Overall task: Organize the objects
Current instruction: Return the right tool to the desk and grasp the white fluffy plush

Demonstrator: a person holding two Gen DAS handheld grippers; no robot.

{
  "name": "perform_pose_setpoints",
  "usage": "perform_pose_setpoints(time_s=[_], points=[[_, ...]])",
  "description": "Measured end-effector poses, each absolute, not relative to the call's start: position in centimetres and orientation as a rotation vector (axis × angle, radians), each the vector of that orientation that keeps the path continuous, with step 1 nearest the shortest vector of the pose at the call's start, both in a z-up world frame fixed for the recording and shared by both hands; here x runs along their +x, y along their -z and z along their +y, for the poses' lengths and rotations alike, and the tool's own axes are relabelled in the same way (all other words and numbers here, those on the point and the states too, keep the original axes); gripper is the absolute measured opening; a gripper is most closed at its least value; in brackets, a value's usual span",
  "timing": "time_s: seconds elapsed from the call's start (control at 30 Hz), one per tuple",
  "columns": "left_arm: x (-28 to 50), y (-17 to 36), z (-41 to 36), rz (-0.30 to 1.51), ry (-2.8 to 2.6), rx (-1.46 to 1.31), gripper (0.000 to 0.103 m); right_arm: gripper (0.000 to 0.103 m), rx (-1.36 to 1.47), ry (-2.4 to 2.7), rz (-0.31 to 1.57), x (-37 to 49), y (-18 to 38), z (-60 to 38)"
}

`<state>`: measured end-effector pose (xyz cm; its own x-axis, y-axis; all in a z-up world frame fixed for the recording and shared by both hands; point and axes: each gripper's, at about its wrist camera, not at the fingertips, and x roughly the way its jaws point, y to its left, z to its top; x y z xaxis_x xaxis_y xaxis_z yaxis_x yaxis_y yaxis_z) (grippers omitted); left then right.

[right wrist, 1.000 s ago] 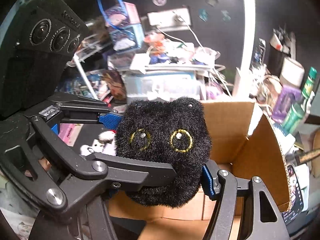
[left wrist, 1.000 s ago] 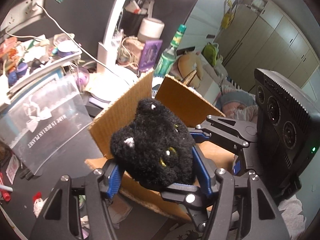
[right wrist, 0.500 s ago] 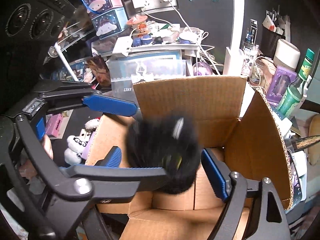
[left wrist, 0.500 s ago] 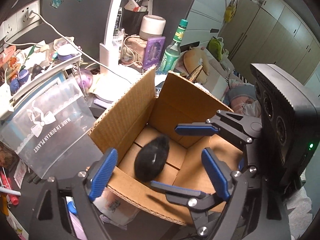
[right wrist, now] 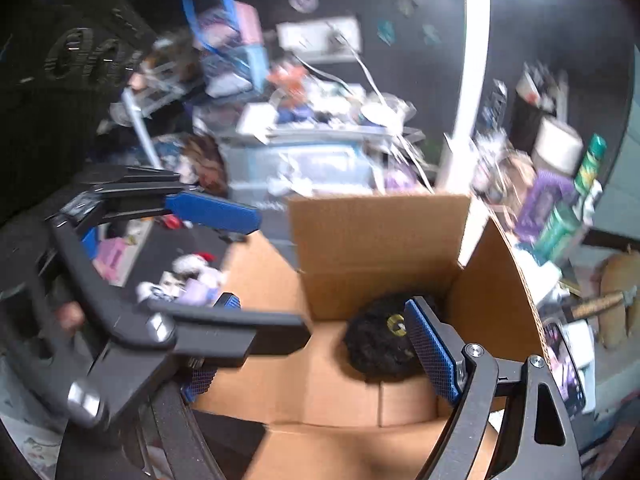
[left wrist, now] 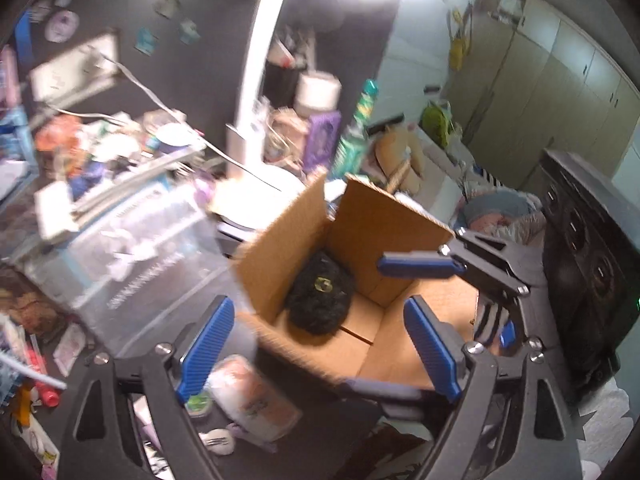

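One black fuzzy toy cat with a yellow eye lies inside one open cardboard box, in a corner. Two grippers, the left gripper and right gripper, hang wide open above, holding nothing.

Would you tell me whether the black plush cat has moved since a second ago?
Yes. The black plush cat dropped from between the grippers onto the floor of the cardboard box, by its back corner.

Left gripper and right gripper, both spread wide, holding nothing.
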<state>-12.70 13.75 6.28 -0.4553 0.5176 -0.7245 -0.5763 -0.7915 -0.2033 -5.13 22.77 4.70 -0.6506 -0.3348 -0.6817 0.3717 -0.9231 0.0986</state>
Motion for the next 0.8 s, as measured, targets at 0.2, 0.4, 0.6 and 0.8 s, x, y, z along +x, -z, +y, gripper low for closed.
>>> perform_pose_setpoints(time_s=[0.2,0.4,0.6,0.8], points=[[-9.6,-7.2,5.3,0.044,-2.447,-0.992,0.094,0.082,0.853,2.415,0.197,-2.2,-6.3,16.2],[-5.9,-2.9,-2.6,-0.021,-2.648,-1.02,0.101,0.082,0.855,2.129,0.189,-1.5,-2.4,9.0],[-3.2,4.6,-8.4,-0.23,-2.664,-1.156,0.101,0.082,1.014,1.949,0.127,-3.0,5.5,3.2],[-1.7,9.2,-10.0,-0.332,-2.597,-1.219,0.101,0.082,1.11,1.924,0.089,-4.0,9.9,0.3]])
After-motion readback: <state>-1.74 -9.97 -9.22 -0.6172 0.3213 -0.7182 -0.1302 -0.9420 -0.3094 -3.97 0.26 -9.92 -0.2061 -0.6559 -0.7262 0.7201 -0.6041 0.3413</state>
